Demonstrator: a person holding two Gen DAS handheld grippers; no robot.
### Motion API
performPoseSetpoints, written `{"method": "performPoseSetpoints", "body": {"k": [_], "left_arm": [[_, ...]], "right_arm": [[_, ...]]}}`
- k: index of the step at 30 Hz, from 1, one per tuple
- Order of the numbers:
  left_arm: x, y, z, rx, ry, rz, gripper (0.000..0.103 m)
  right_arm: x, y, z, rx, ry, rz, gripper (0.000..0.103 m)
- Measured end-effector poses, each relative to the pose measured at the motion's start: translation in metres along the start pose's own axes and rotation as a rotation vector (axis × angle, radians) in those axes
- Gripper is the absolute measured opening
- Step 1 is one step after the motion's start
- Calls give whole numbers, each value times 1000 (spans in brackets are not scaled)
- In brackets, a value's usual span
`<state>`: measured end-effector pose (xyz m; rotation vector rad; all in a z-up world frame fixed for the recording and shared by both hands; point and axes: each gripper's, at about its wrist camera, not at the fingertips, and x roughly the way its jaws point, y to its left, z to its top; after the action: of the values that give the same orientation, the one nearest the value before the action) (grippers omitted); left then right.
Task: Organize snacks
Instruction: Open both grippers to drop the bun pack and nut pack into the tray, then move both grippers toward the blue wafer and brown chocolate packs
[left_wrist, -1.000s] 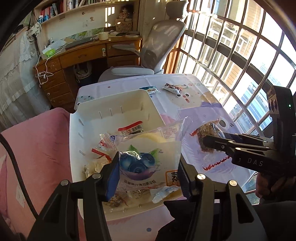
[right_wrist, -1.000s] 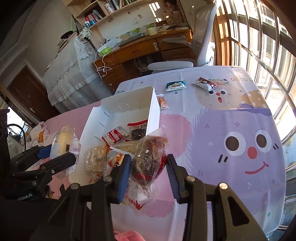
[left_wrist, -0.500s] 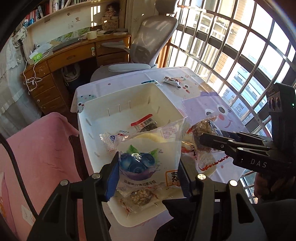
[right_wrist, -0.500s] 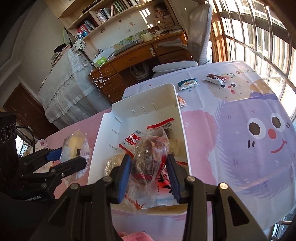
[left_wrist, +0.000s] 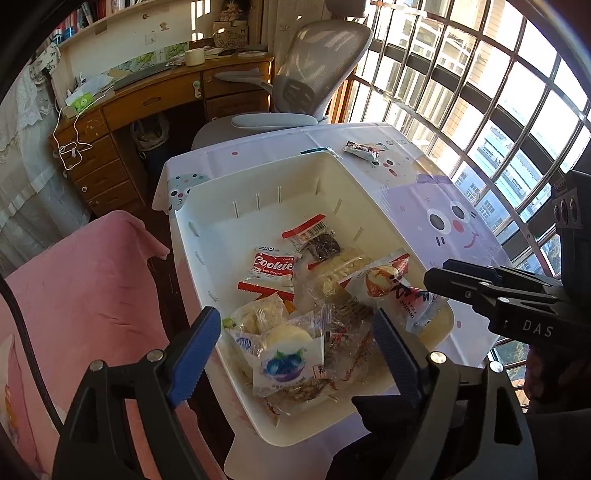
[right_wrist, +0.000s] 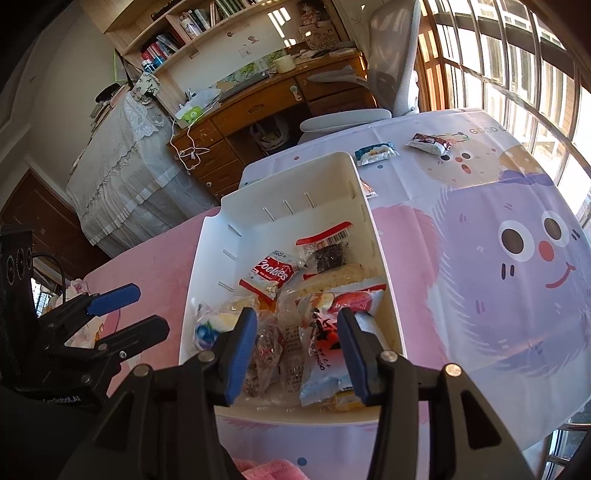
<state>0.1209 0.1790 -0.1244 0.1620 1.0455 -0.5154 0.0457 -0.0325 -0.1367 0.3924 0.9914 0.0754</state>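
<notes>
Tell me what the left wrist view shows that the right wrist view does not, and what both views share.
Only the left wrist view shows the blueberry bread packet face up. Only the right wrist view shows the small packet beside the bin's far right corner and the bookshelf. Both show the white bin, the red cookie packet, and both tongs, left and right, open above the snacks.

Bright sun through the window (left_wrist: 491, 122) — glare, hard shadows, fisheye-warped dark edges.
</notes>
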Motion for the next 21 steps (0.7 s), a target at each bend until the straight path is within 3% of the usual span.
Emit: {"method": "performPoseSetpoints", "body": {"k": [12,21], "left_arm": [[3,-32,43,67,38,-24,86],[14,-68,105,145,93,-28,86]], "right_arm": [[-16,-40,3,45,42,-68,54],[-21,-80,48,4,13,-114,58]]}}
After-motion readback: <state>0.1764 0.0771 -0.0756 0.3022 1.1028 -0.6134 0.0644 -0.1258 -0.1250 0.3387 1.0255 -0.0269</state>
